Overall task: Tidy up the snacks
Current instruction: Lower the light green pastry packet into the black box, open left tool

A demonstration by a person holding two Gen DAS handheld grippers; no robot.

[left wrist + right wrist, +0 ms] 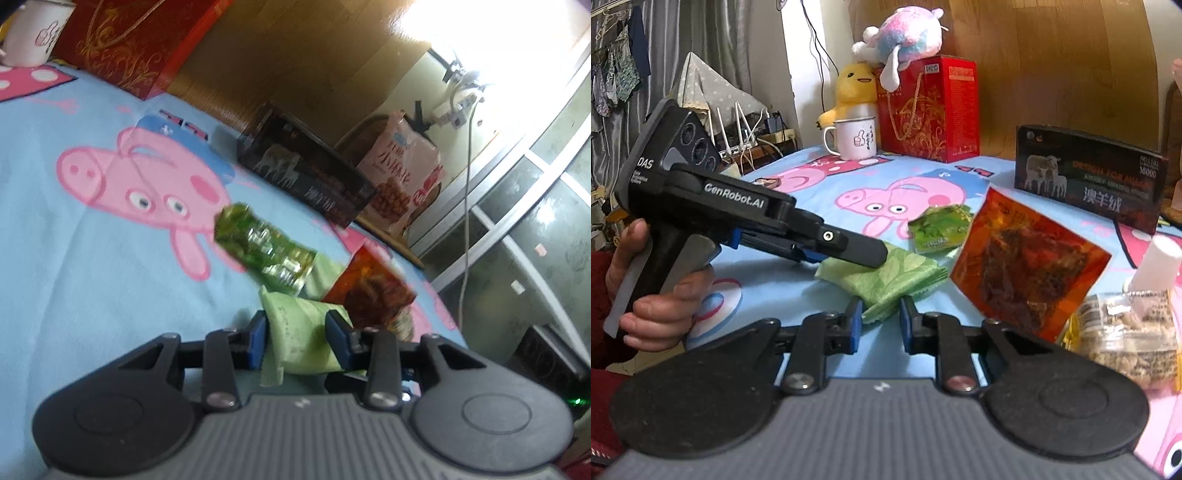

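Left gripper (297, 334) fingers are clamped on a pale green leaf-print snack packet (303, 338). Left wrist view shows both blue pads pressed into the packet's sides. Right wrist view shows the same packet (886, 277) low over the blue cartoon-pig bedsheet (798, 280); whether it touches the sheet I cannot tell. The left gripper's black finger (857, 251) lies over its near-left end, with the person's left hand (653, 295) on the handle.

Right gripper (881, 317): fingers apart, a corner of the green packet sits in the gap, pads not clearly touching it.

Only in the right view:
- white enamel mug (855, 138), yellow plush duck (855, 90) and pastel plush toy (905, 33) on the red gift box (929, 110)
- clear bag of beige snack pieces (1134, 332) at right, partly cut off by the gripper body

Only in the left view:
- pink snack bag with Chinese print (404, 177) in a woven basket behind the black carton with sheep picture (306, 173)

Both views:
- shiny green crinkled foil packet (262, 247) just beyond the held one
- orange-red transparent pouch of dark dried meat (373, 291), propped up in the right view, beside the green ones

Left view is motion-blurred and tilted, so packet print is unreadable there. The window glare washes out its top right corner.
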